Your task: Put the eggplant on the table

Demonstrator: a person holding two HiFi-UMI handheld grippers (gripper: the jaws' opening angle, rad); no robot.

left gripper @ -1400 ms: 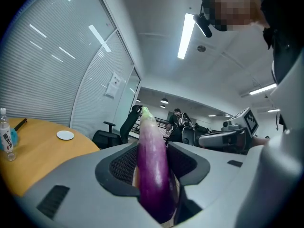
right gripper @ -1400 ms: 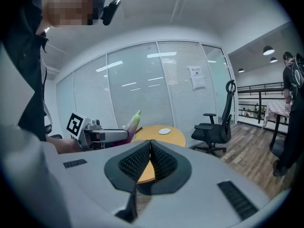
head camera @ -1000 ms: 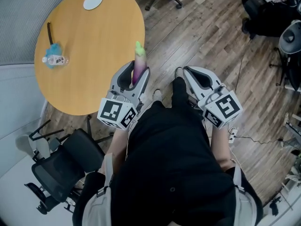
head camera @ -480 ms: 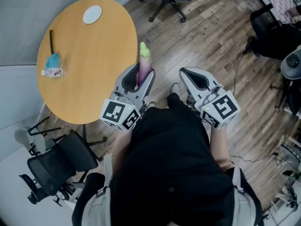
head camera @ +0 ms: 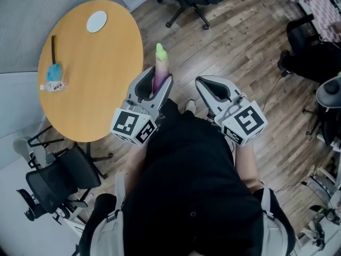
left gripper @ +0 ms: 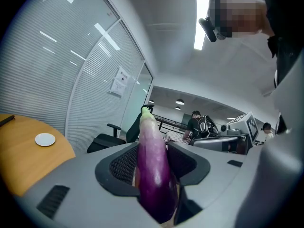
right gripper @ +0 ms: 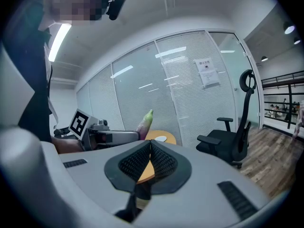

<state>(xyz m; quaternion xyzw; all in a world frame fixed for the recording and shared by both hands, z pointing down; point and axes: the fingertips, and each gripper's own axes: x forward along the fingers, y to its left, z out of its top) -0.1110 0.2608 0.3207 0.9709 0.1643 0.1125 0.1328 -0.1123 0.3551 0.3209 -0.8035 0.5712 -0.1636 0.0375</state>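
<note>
1. Eggplant [left gripper: 152, 170]: rides lengthwise between the jaws of the left gripper [head camera: 153, 80], thick purple body back among the pads, pale green cap poking out past the tips.
2. Hangs in the air over the wood floor [head camera: 240, 41], just off the right edge of the table [head camera: 90, 105]; touches neither.
3. Left gripper: clamps the purple body from both sides, jaws held wide by its girth.
4. Right gripper [head camera: 209, 84]: carries nothing, pads meeting at the tips; floats beside the left one, apart from it and also off the table's right edge.
5. Handling, as a judgement: looks light and fairly stiff, with a smooth, shiny skin likely to slide under a loose pinch. May be a plastic model rather than real produce; hard to settle from the sheen alone.
6. Narrows toward the cap, so best taken at the thick middle, as now, not at the slim green end. Likely to roll once released, so worth laying down on its side, low over the top.
7. On the table: white disc [head camera: 96, 21] near the far edge, small bottle [head camera: 52, 83] with something blue by the left edge, thin dark stick [head camera: 53, 41] between them.
8. Black office chair [head camera: 53, 185] tucked at the table's near edge.
</note>
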